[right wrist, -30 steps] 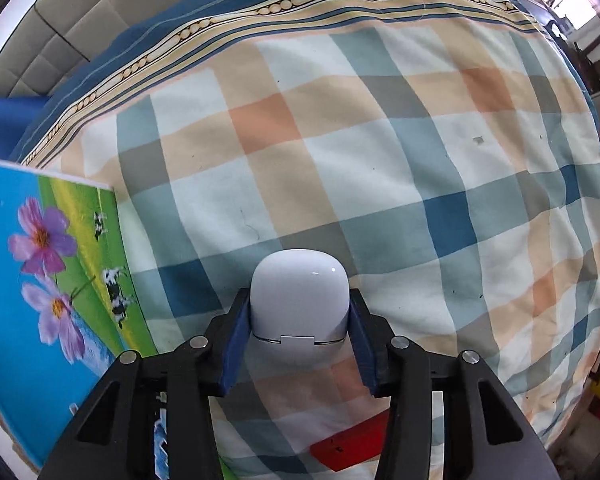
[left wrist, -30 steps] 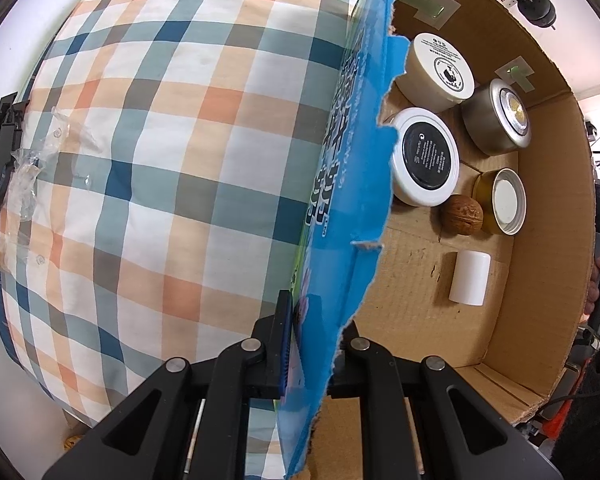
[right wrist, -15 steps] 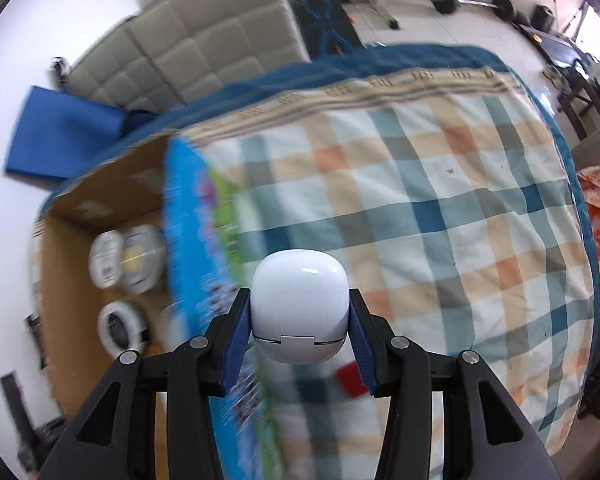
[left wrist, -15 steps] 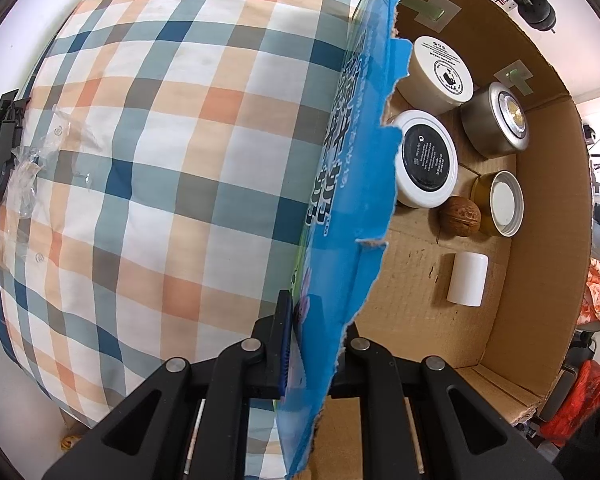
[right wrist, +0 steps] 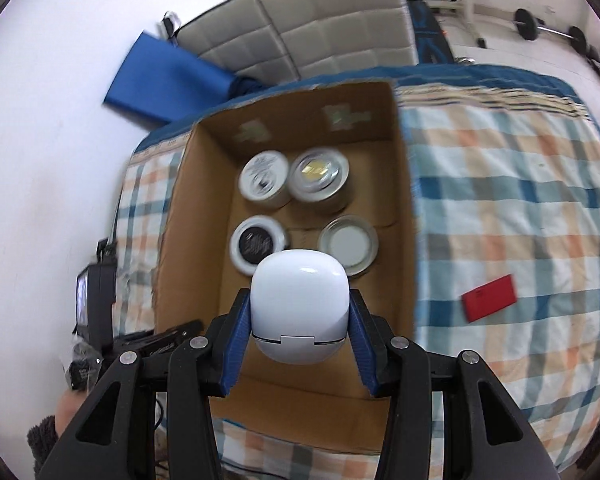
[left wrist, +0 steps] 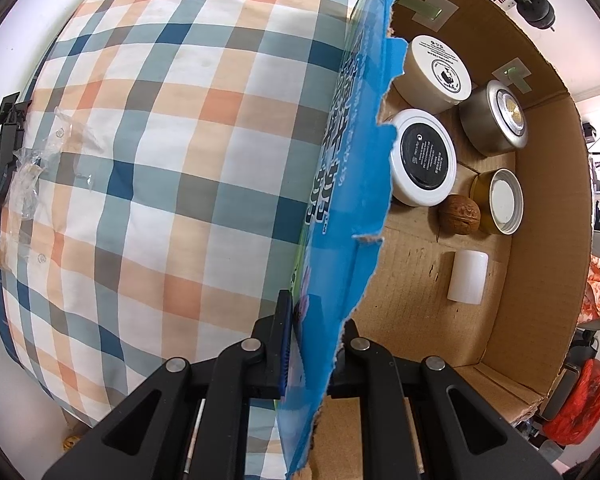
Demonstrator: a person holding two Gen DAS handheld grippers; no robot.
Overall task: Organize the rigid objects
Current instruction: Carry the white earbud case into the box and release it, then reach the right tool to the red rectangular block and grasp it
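My right gripper [right wrist: 299,312] is shut on a white earbud case [right wrist: 299,304] and holds it above the open cardboard box [right wrist: 406,216]. My left gripper [left wrist: 315,332] is shut on the box's blue printed side wall [left wrist: 356,168]. Inside the box are a cream jar [left wrist: 436,68], a silver tin [left wrist: 496,120], a white jar with a black lid [left wrist: 422,156], a gold jar with a white lid [left wrist: 502,200], a walnut [left wrist: 459,220] and a white cylinder [left wrist: 468,276]. The jars also show in the right wrist view [right wrist: 308,184], partly hidden by the case.
The box sits on a bed with a plaid cover [right wrist: 520,208]. A red flat object [right wrist: 489,298] lies on the cover right of the box. Crumpled clear plastic [left wrist: 28,176] lies at the bed's left edge. A grey sofa [right wrist: 308,36] and a blue mat [right wrist: 168,80] stand beyond.
My right gripper has lifted the earbud case from the bed cover and swung left until it is over the box. My left gripper keeps its hold on the box wall.
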